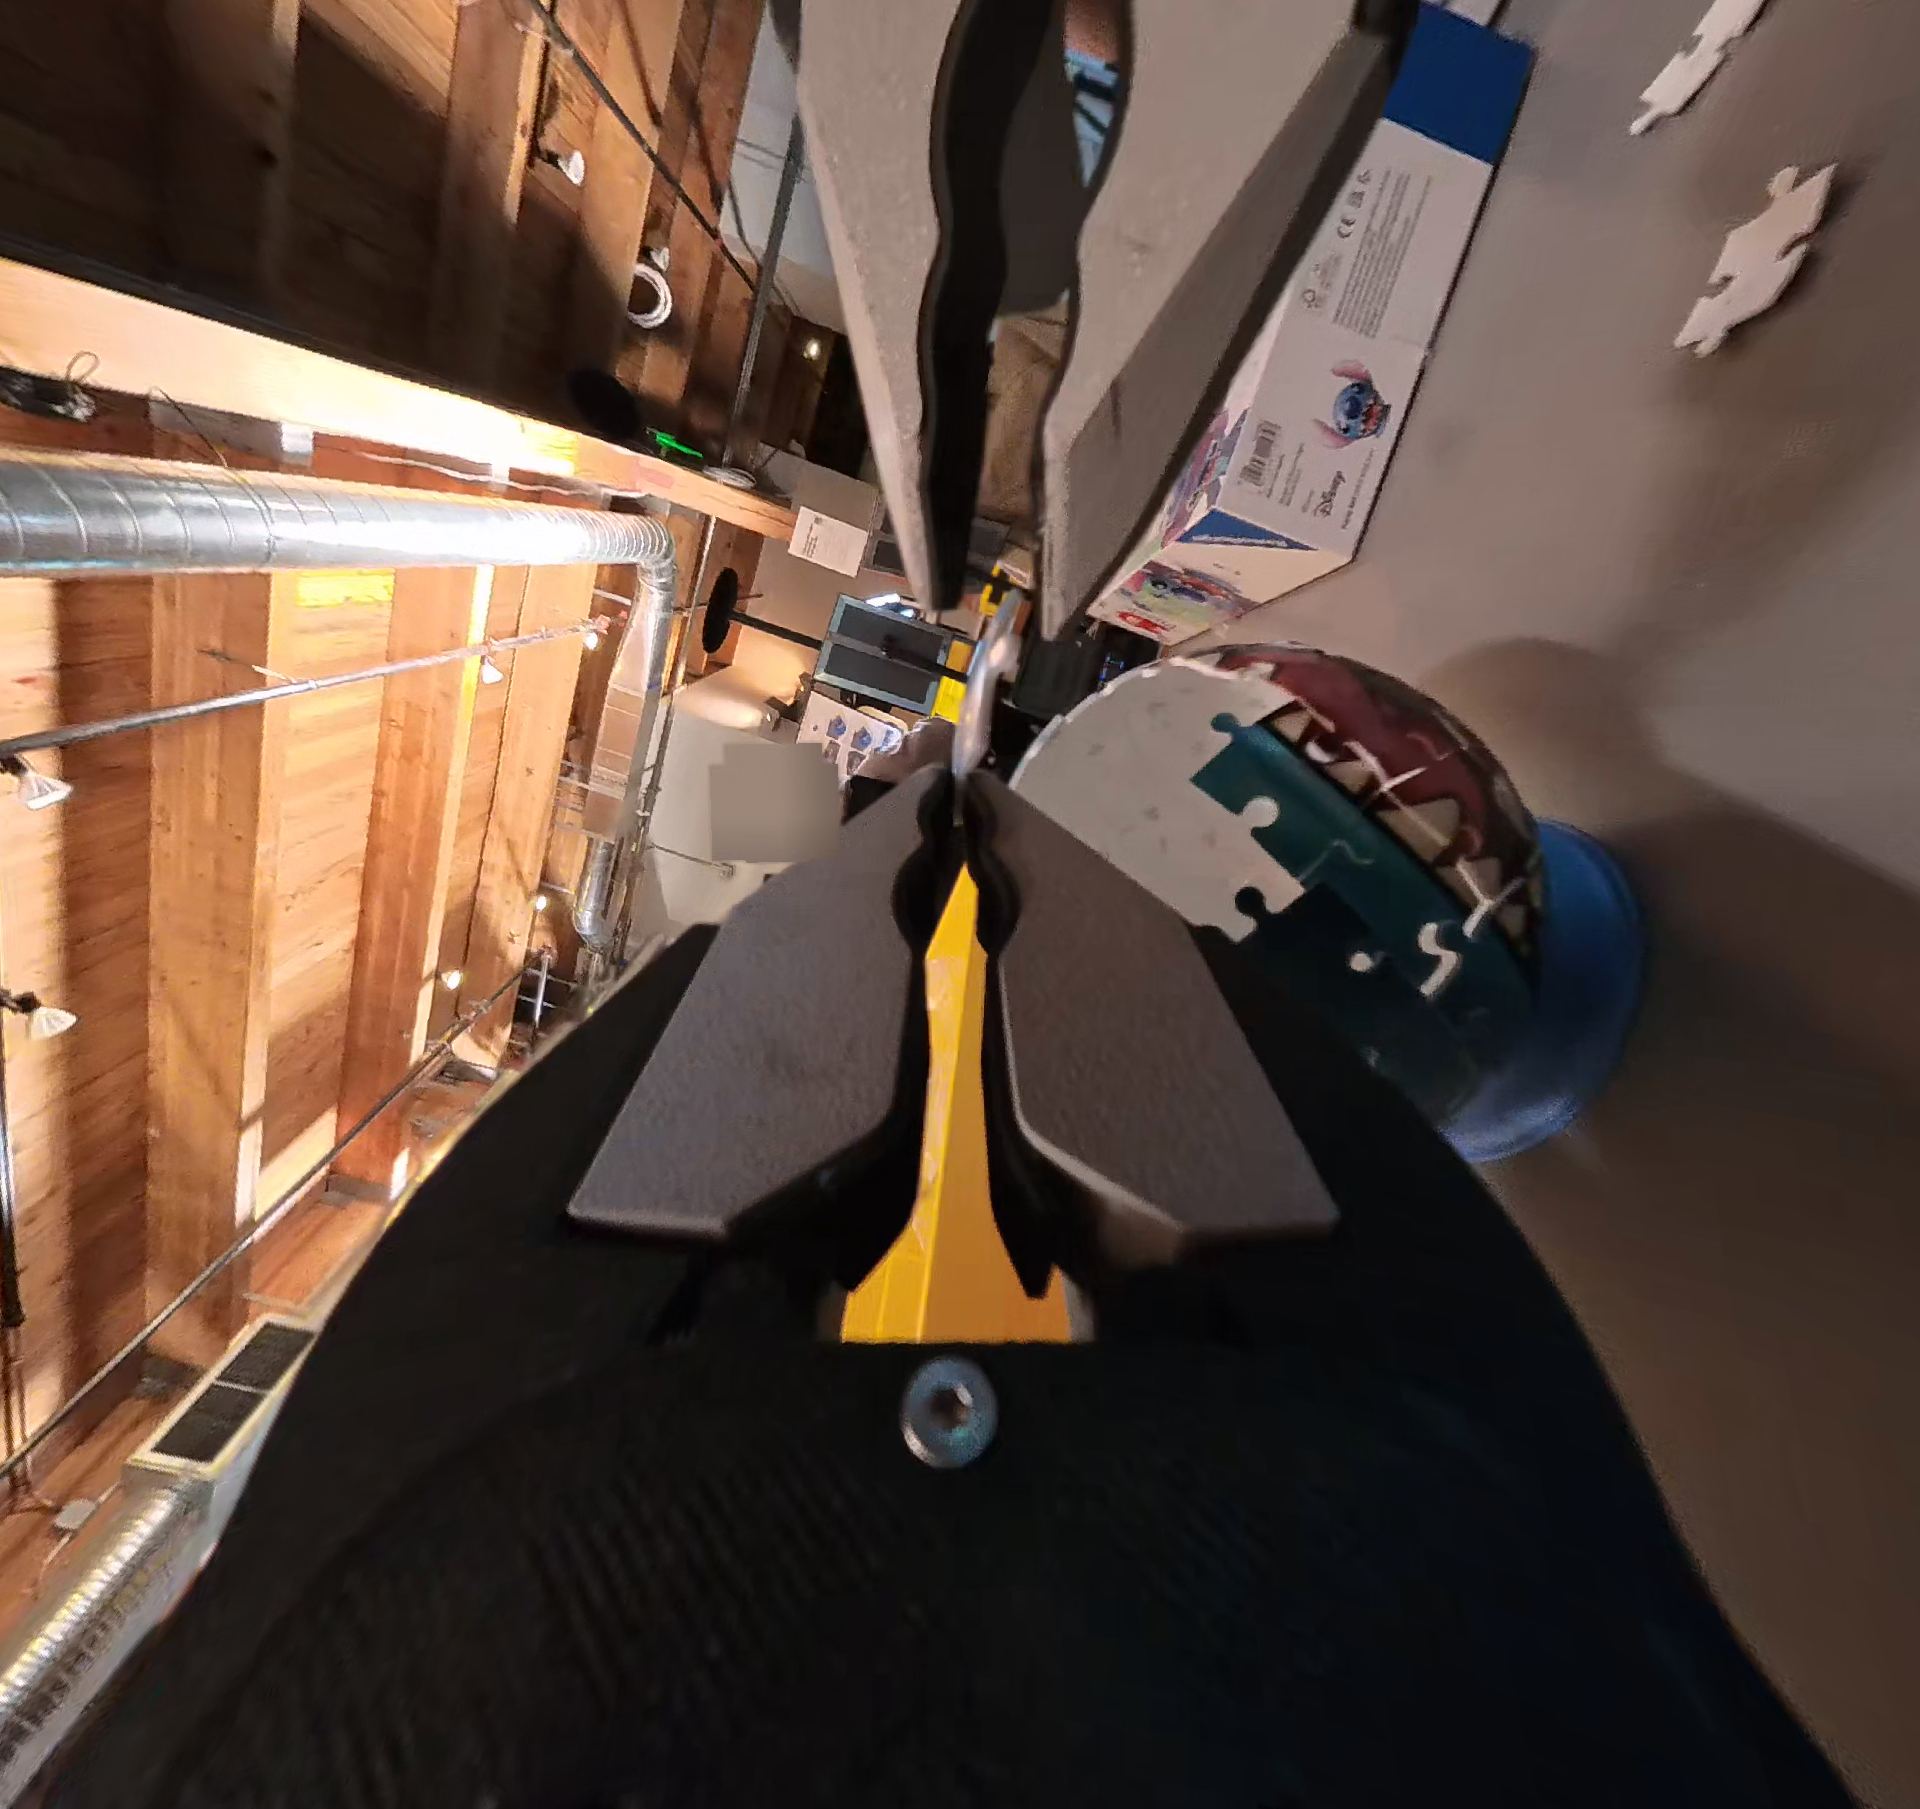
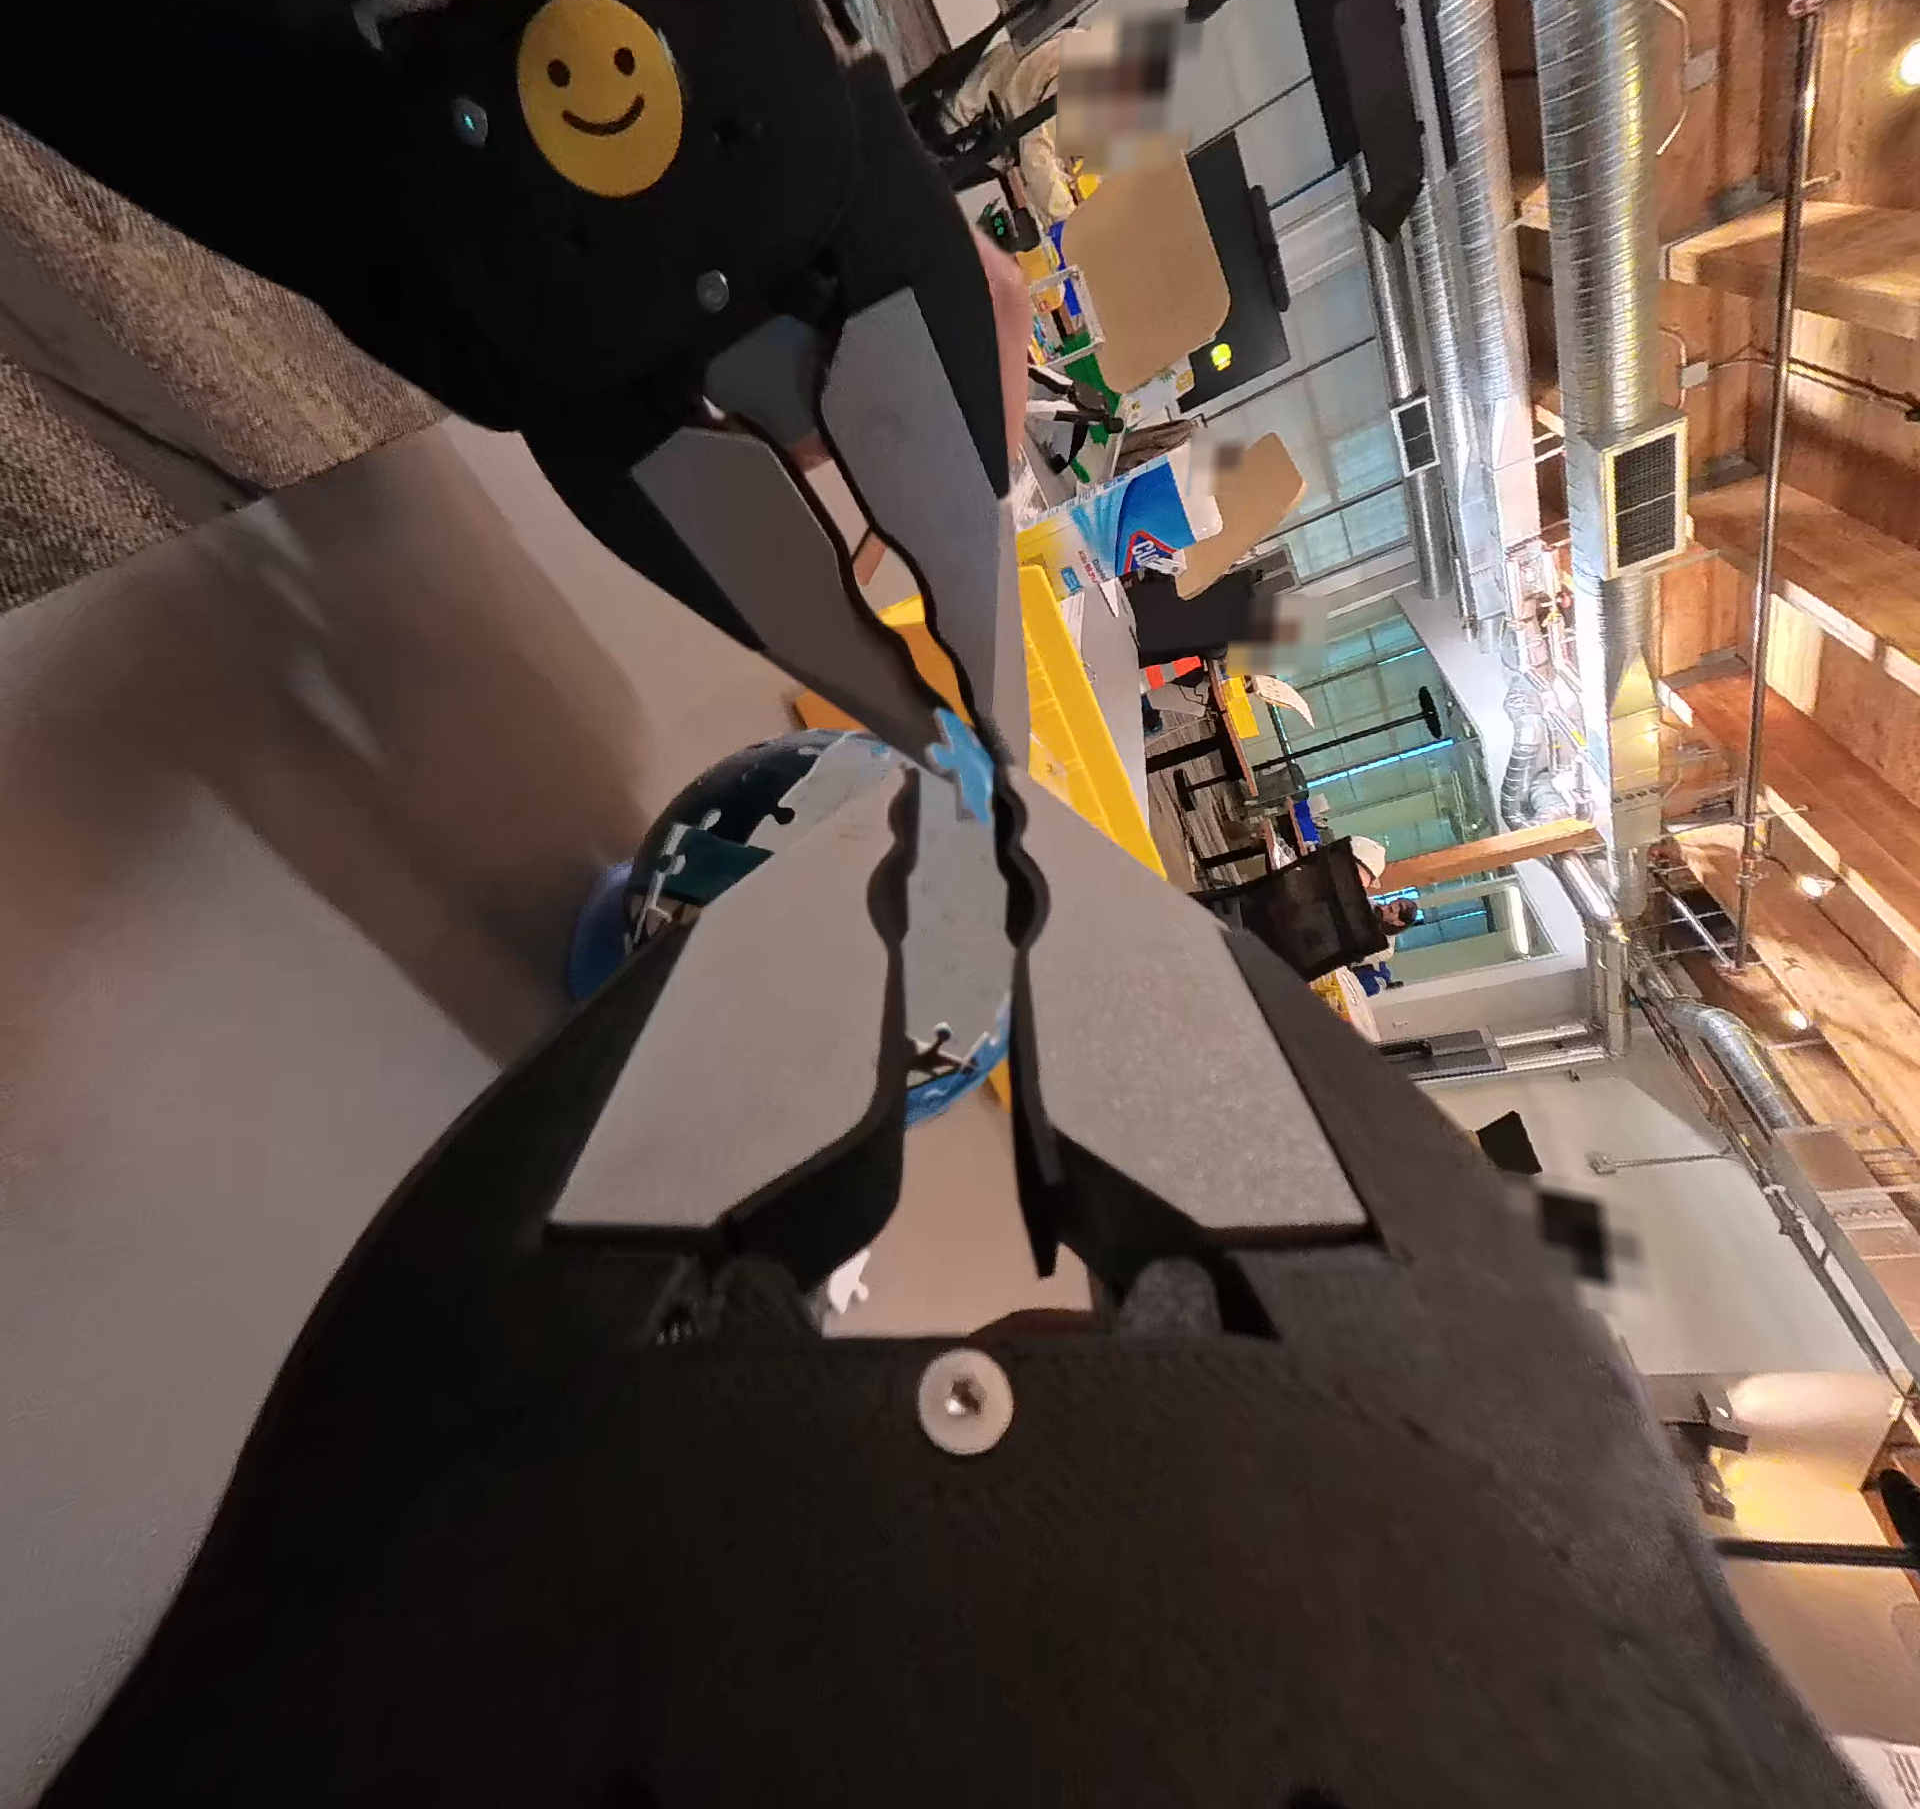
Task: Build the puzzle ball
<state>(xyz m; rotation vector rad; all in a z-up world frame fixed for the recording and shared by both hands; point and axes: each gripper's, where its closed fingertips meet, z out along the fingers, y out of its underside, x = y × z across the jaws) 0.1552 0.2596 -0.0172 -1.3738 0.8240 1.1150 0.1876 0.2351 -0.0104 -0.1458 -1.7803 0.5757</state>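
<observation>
My left gripper [image 1: 961,788] is shut on a thin puzzle piece [image 1: 982,699], which I see edge-on and which stands up from its fingertips. In the right wrist view that piece [image 2: 961,762] is light blue and sits at the tip of the left gripper [image 2: 961,731]. My right gripper [image 2: 956,783] is open. Its fingertips stand on either side of the piece's free end with a gap showing, and it also shows from above in the left wrist view [image 1: 992,611]. The partly built puzzle ball [image 1: 1299,824] rests on a blue stand [image 1: 1590,980] just beside both grippers, and it also shows in the right wrist view [image 2: 727,824].
The puzzle's box [image 1: 1330,388] lies on the grey table beyond the ball. Two loose white pieces [image 1: 1704,34] [image 1: 1756,263] lie farther out on the table. A yellow bin [image 2: 1070,720] stands behind the grippers. People and desks are far behind. The grippers' ends are close to 4 centimetres from one another.
</observation>
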